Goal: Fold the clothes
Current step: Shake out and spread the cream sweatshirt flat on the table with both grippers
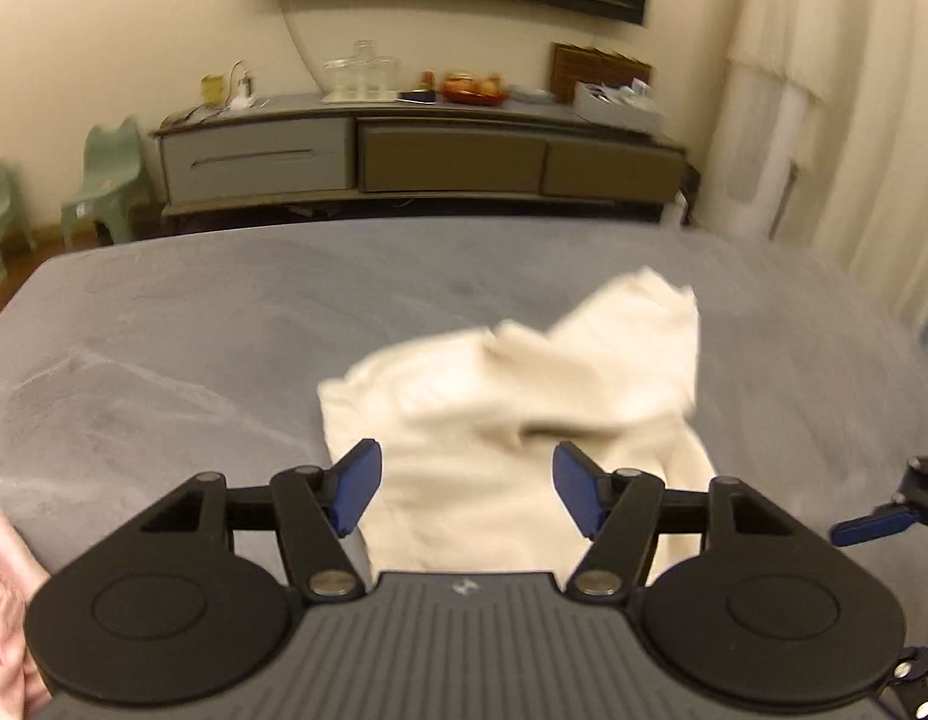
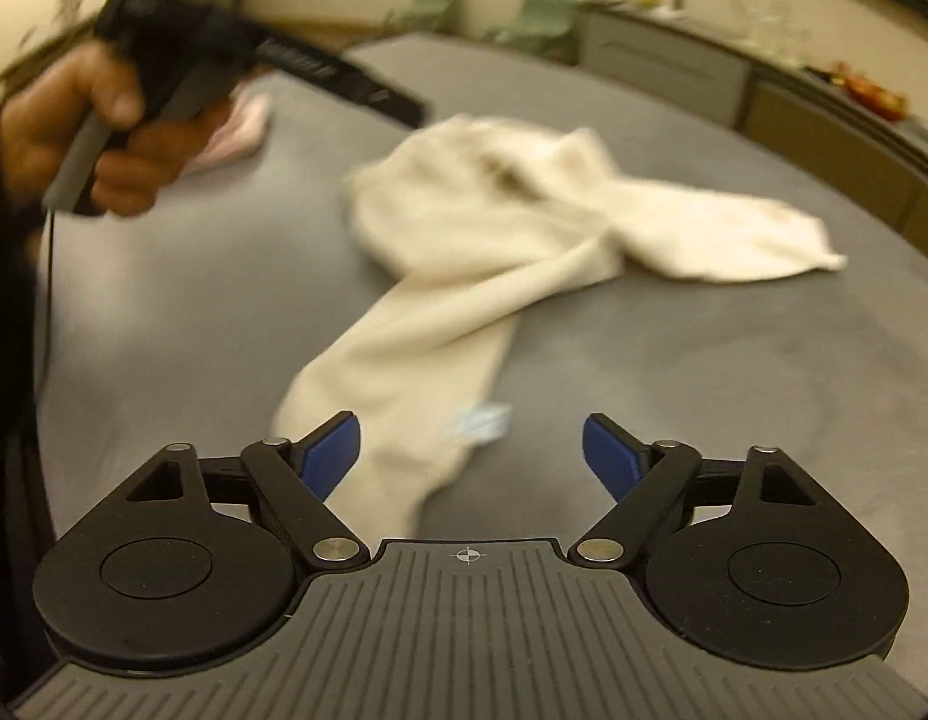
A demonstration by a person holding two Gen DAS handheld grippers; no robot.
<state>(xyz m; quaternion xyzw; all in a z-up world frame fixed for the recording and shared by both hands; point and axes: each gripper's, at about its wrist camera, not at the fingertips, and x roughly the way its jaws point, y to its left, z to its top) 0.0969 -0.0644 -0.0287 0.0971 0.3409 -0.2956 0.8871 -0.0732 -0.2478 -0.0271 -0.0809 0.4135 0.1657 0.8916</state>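
left tongs [image 1: 466, 489] released | right tongs [image 2: 471, 459] released | cream garment [image 2: 493, 228] crumpled; tag [image 2: 481, 423] unreadable

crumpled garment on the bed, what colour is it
Cream garment, plain; clearest in the right wrist view.

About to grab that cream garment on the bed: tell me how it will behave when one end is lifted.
The cream garment is probably floppy: it lies crumpled with soft folds, so a lifted end would likely droop and trail. It looks light and thin. On the gray bed cover it may drag rather than slide.
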